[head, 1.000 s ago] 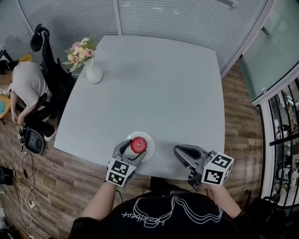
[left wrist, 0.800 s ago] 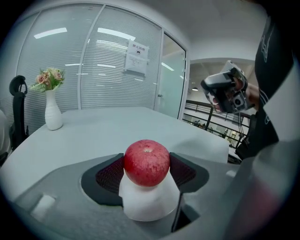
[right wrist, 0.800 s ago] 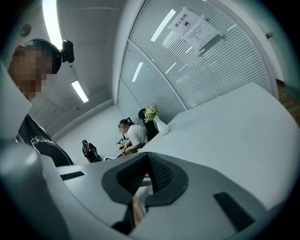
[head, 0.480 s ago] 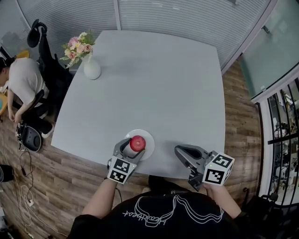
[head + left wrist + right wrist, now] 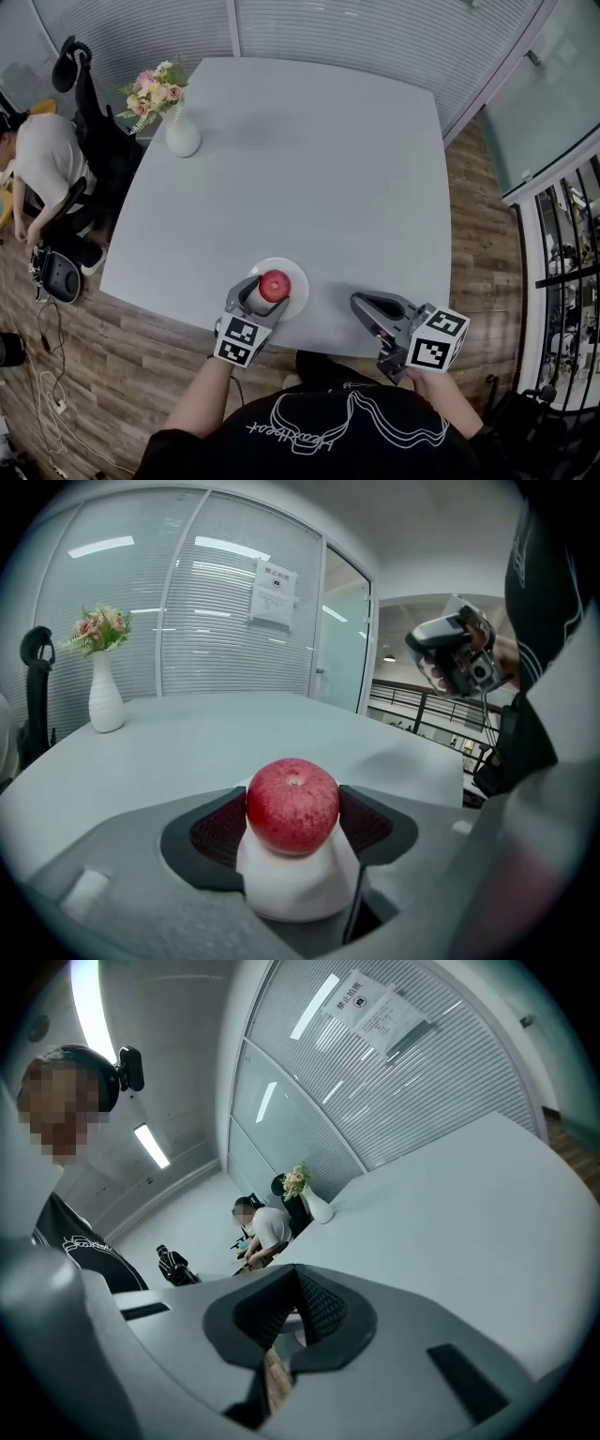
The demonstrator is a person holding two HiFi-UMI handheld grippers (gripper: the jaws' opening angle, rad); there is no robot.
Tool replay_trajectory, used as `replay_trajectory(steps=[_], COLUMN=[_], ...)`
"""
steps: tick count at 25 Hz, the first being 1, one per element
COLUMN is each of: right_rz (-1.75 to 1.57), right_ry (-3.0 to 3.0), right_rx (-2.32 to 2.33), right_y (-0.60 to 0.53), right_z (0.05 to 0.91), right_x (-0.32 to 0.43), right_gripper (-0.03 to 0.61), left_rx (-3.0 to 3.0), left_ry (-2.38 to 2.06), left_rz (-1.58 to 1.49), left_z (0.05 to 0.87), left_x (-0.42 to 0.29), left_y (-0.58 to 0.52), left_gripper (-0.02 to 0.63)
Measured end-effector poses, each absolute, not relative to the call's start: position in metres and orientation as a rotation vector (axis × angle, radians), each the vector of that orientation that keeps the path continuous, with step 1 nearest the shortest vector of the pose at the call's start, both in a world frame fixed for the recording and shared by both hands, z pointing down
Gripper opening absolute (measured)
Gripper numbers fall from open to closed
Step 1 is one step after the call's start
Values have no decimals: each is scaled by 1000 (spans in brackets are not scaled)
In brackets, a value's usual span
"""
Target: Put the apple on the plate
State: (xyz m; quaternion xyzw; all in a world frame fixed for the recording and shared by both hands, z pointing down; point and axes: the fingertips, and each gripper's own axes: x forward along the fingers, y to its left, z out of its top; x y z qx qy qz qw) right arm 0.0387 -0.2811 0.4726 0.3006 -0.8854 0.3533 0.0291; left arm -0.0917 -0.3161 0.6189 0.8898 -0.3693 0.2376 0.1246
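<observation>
A red apple [image 5: 275, 284] [image 5: 292, 803] sits between the jaws of my left gripper [image 5: 266, 291] [image 5: 292, 810], which is shut on it, both dark pads pressing its sides. The apple is over a small white plate [image 5: 298, 281] [image 5: 289, 899] near the front edge of the grey table [image 5: 309, 169]; I cannot tell whether it touches the plate. My right gripper [image 5: 362, 302] [image 5: 292, 1303] hangs at the table's front right edge, to the right of the plate. Its jaws are shut and hold nothing.
A white vase with flowers [image 5: 181, 139] [image 5: 103, 700] stands at the table's far left corner. A seated person [image 5: 42, 159] and a black chair [image 5: 89, 103] are on the wood floor to the left. Glass walls with blinds stand behind the table.
The left gripper stays shut on the apple over the plate, nearly in the same spot. The right gripper has not moved. Only the head view has shifted slightly.
</observation>
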Motion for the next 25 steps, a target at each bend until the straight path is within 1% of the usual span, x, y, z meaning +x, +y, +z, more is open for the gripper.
replay_trajectory(steps=[5,11,15,25], right_rz=[1091,1095,1096,1044], right_ry=[-2737,-2736,-2735,-2813], right_rx=[910,895,907,866], right_y=[-278,-271,-271,-245], right_z=[473,475,474,453], right_x=[36,38,38,18], right_gripper=[9,9,9,9], left_rx=[2614,2639,2638,2583], left_ry=[-1061,-1093,-1119,-1061], left_rz=[718,703,673,334], left_z=[622,613,602,504], left_x=[-89,-89,-97,-95], left_y=[-313,-312,-313,-275], left_gripper=[305,331,333,331])
